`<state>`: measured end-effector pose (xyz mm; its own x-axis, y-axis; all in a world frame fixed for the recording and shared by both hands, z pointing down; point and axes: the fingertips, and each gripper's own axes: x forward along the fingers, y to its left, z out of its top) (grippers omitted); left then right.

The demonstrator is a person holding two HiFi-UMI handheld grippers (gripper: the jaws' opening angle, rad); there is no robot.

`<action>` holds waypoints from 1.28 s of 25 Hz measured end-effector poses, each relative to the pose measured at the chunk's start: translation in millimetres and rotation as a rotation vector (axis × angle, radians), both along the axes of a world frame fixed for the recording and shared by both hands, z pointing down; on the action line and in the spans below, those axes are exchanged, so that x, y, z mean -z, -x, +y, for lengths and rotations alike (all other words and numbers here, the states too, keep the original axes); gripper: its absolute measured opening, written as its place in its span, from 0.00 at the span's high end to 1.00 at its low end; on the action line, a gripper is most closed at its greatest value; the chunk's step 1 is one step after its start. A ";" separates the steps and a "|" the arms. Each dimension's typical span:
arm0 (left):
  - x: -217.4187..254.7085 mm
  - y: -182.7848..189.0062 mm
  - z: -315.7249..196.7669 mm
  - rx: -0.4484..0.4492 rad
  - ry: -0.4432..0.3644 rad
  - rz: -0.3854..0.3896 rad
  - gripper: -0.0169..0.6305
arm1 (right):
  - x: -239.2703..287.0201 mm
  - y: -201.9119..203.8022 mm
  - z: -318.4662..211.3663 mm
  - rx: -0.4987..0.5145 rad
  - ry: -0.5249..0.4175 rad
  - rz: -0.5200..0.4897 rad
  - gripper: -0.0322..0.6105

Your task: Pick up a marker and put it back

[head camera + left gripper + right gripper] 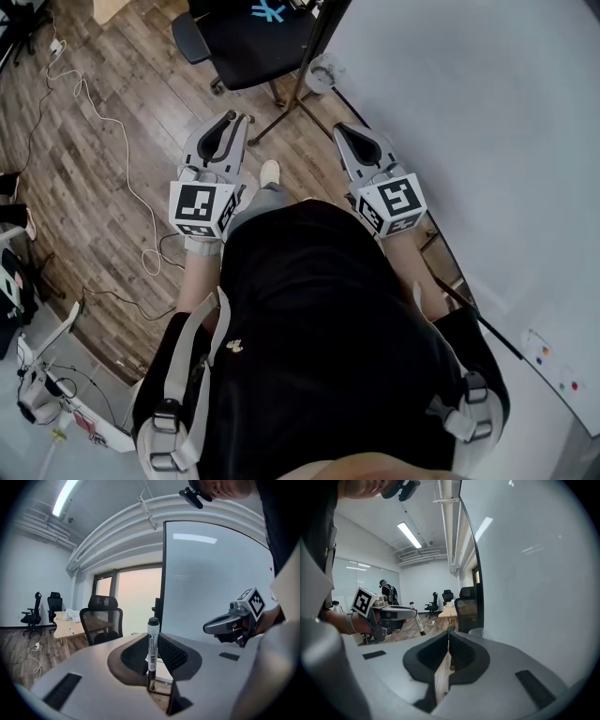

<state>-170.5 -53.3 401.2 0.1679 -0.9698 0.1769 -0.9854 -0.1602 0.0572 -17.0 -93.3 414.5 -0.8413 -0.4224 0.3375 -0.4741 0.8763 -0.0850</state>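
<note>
Left hand-held gripper (229, 119): clamped on the marker (152, 648), which stands upright between the jaws.
Right hand-held gripper (448, 634): jaws together, holding nothing.
Advice: probably carry it to the whiteboard (469, 112); keep a firm grip and release slowly.
</note>
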 end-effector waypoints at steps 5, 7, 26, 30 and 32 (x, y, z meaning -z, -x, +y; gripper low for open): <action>6.3 -10.7 -22.6 -0.052 -0.013 -0.003 0.86 | 0.0 -13.2 -10.2 -0.053 0.004 0.000 0.92; 7.8 -15.5 -31.7 -0.076 -0.016 -0.003 0.86 | -0.1 -17.7 -13.8 -0.073 0.006 0.000 0.92; 37.0 -66.6 -112.6 -0.266 -0.086 -0.008 0.86 | 0.7 -73.1 -41.1 -0.284 0.004 -0.009 0.92; 38.3 -77.2 -125.8 -0.301 -0.089 -0.013 0.86 | 0.9 -82.9 -46.1 -0.317 0.005 -0.012 0.92; 37.6 -81.0 -131.8 -0.314 -0.087 -0.013 0.86 | 1.5 -86.3 -48.8 -0.330 0.005 -0.012 0.92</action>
<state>-89.5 -185.1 363.6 0.4592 -0.8827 0.0999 -0.8878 -0.4598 0.0180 69.2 -142.1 412.9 -0.6630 -0.6714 0.3312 -0.7315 0.6750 -0.0959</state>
